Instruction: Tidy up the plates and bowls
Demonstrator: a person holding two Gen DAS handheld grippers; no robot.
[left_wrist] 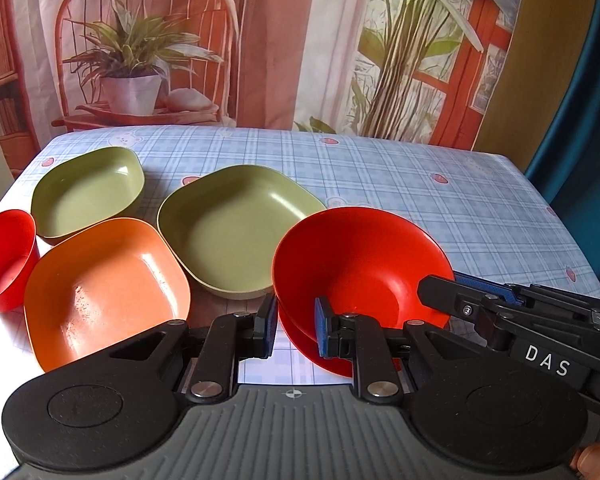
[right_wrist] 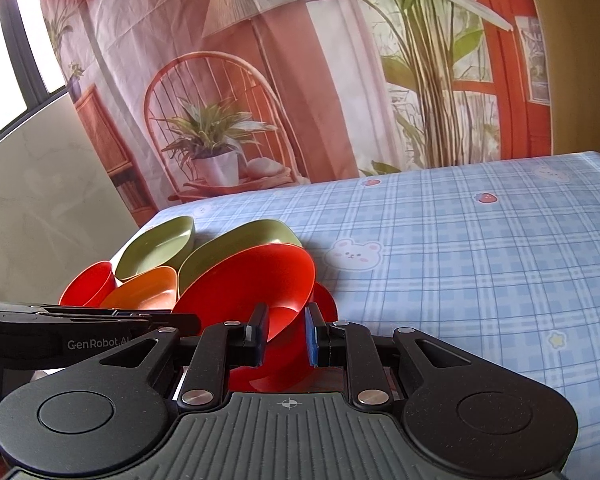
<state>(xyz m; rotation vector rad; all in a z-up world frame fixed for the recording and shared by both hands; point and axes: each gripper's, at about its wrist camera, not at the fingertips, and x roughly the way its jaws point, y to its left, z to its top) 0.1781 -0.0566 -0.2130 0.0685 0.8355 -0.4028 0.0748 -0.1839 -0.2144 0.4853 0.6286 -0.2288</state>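
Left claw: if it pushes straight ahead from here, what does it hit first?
Likely the tilted red bowl: its near rim already sits between the left claw fingers. A red plate lies beneath. Depth unclear.

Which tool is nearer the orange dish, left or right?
Left. The left tool sits just beside the orange dish, at its near right edge. The right tool is further right, across the tilted red bowl, at its rim.

Checked tablecloth [left_wrist: 380,184] fronts a printed backdrop [left_wrist: 284,40].
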